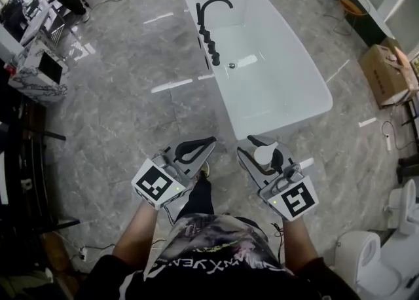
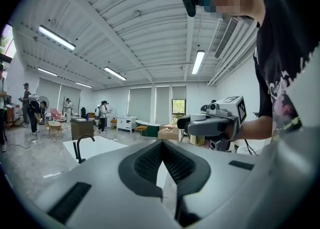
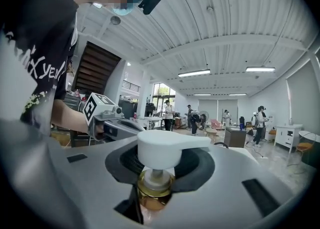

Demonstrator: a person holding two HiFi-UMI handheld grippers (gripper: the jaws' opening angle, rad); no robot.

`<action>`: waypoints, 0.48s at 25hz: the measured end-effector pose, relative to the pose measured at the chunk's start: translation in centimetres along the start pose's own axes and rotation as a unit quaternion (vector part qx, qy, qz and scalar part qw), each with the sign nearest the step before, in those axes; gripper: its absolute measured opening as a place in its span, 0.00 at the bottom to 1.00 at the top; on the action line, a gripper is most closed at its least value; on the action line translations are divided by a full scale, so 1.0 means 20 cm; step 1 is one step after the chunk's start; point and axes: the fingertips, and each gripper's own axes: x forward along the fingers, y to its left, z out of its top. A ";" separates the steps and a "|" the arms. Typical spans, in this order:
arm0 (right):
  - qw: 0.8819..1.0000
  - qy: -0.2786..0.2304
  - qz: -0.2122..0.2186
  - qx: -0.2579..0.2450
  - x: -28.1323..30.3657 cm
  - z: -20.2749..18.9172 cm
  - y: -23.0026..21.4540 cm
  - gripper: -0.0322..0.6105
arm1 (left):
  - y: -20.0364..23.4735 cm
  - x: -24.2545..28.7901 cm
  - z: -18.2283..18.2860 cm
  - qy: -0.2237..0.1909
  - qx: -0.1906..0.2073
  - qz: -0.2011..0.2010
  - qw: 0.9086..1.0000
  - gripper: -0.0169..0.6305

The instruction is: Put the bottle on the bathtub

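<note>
The white bathtub (image 1: pixel 296 112) stands on the grey floor ahead of me, with a black faucet (image 1: pixel 209 25) on its left rim. My right gripper (image 1: pixel 264 150) is shut on the bottle (image 1: pixel 265 155), a pump bottle with a white pump head and a gold collar (image 3: pixel 156 185); the jaws grip it below the collar, and its body is hidden. The bottle is held short of the tub's near end. My left gripper (image 1: pixel 208 143) hangs beside it at the left, shut with nothing between its jaws. The left gripper view shows the tub (image 2: pixel 107 144) beyond the closed fingertips (image 2: pixel 161 146).
A cardboard box (image 1: pixel 386 69) lies right of the tub. Toilets (image 1: pixel 366 253) stand at the lower right. A marble-topped counter (image 1: pixel 33 66) and black racks line the left side. Several people stand far off in the room (image 2: pixel 102 113).
</note>
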 end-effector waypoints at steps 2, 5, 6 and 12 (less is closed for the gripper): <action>1.000 0.002 -0.004 0.001 0.09 0.01 -0.06 0.24 | 0.10 0.03 0.01 0.000 -0.003 -0.004 1.000 0.04; 1.000 0.008 -0.009 0.001 0.21 0.01 -0.15 0.24 | 0.24 0.08 0.02 -0.001 -0.007 -0.010 1.000 0.04; 1.000 0.010 -0.010 0.002 0.24 0.01 -0.18 0.24 | 0.28 0.09 0.02 -0.001 -0.009 -0.013 1.000 0.04; 1.000 0.020 -0.023 0.004 0.50 0.03 -0.31 0.24 | 0.56 0.15 0.03 -0.002 -0.026 -0.031 0.999 0.04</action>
